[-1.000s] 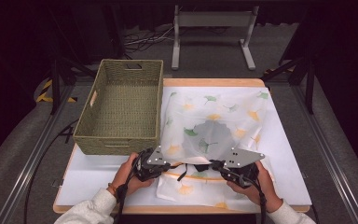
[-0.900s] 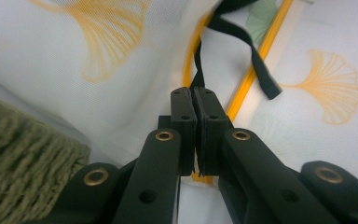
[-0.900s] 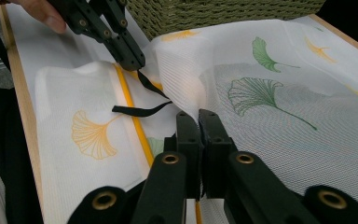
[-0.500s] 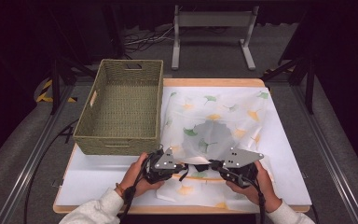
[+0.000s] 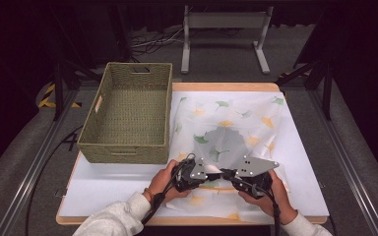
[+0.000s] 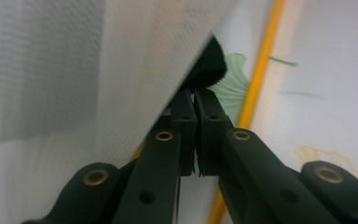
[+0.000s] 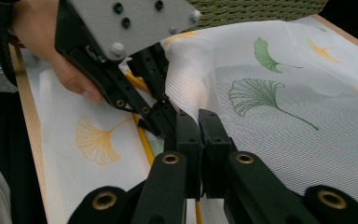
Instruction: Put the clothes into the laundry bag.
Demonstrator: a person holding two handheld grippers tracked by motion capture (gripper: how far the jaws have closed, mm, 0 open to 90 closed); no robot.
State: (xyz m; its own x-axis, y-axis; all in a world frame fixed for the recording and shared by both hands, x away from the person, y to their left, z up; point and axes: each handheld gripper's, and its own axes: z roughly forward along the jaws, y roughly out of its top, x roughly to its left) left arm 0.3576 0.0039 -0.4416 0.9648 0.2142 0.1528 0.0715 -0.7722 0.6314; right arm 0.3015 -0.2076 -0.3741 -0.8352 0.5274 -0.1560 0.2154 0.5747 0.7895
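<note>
Both grippers, the left gripper (image 5: 207,173) and right gripper (image 5: 232,175), meet at the near edge of the leaf-printed cloth (image 5: 236,123), jaws pinching its hem, the rest spread across the tabletop (image 5: 103,184) beyond them.

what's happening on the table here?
A person is handling a sheer leaf-print cloth spread on the table, one gripper in each hand. The left gripper and right gripper are both shut on the cloth near its front edge, jaw tips close together, pinching up a raised fold between them. A woven basket sits empty to the left.
</note>
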